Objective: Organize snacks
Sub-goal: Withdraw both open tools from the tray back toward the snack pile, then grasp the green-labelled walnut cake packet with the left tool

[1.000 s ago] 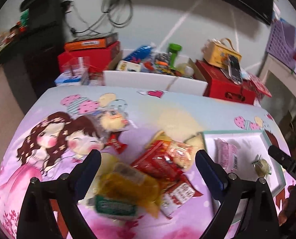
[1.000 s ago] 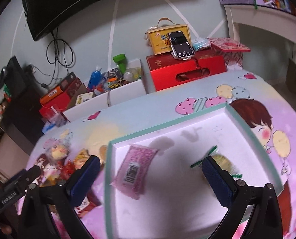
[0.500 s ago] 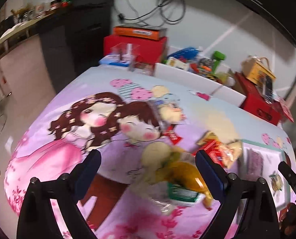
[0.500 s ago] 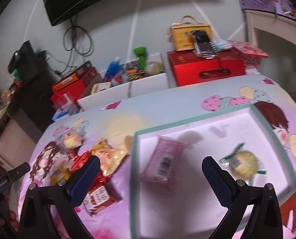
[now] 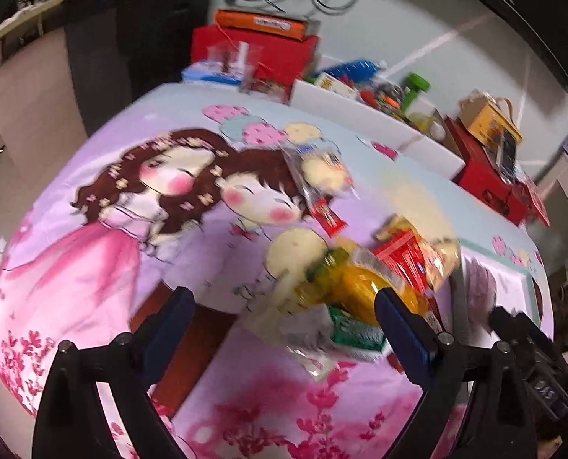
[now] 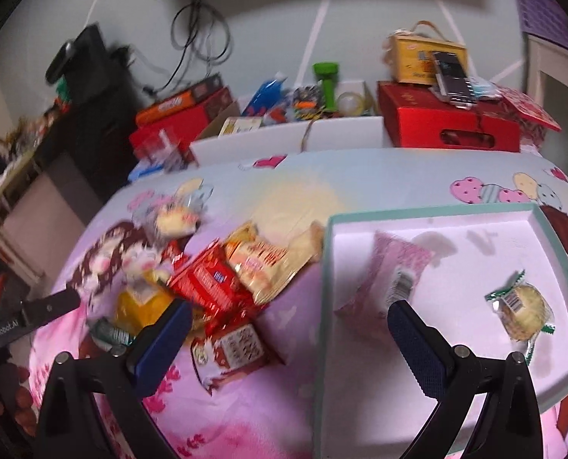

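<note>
Both grippers hang wide open and empty: the left gripper [image 5: 284, 306] over the tablecloth [image 5: 92, 267]; the right gripper [image 6: 287, 329] between the snack pile [image 6: 222, 287] and the tray [image 6: 324, 306], likely choosing; the tray already holds a pink packet [image 6: 383, 287] and a cookie [image 6: 521, 310].

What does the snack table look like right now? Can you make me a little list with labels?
tray: white, green rim
in tray: pink packet, round cookie
on cloth beside tray: red packet, yellow bag
left claw: open, holding nothing
right claw: open, holding nothing
cloth: pink cartoon girls
</note>
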`<state>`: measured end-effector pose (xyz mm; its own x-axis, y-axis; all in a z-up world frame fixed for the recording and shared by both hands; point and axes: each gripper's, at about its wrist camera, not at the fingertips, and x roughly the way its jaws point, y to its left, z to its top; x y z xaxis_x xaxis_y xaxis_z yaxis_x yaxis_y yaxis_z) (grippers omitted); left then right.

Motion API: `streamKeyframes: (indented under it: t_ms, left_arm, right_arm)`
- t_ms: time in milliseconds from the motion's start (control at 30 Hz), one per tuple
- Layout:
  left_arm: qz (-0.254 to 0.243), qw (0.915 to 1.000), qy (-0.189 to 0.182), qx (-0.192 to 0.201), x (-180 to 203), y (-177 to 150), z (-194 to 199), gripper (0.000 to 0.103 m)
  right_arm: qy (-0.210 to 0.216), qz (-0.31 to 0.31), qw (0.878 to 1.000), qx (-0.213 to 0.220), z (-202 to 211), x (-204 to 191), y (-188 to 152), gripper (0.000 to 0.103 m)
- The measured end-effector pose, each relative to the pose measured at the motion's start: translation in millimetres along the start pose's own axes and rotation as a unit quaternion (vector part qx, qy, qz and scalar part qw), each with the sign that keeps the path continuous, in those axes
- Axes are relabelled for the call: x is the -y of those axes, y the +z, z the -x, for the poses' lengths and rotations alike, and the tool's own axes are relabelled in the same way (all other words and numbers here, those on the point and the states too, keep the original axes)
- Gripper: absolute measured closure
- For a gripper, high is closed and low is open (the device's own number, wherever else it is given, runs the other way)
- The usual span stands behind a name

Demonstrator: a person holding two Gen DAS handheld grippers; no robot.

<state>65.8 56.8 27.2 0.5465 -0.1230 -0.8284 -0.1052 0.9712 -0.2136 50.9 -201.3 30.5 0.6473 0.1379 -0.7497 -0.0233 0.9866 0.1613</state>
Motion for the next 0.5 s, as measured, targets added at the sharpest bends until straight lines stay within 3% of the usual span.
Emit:
streamKeyframes:
  t_ms: [200,500]
  left_arm:
    - [-0.034,0.9988,-0.022,-0.027,15,-13,-7,0.008]
    - [-0.104,0.9918,-0.018,-0.072,44,-26,-32,0.008]
  right_arm:
    - [-0.024,0.045,0.996,-0.07,-22,-15,-17,0.0]
    - [-0.04,0.055,0.993,-0.097,-29,-11,-25,0.0]
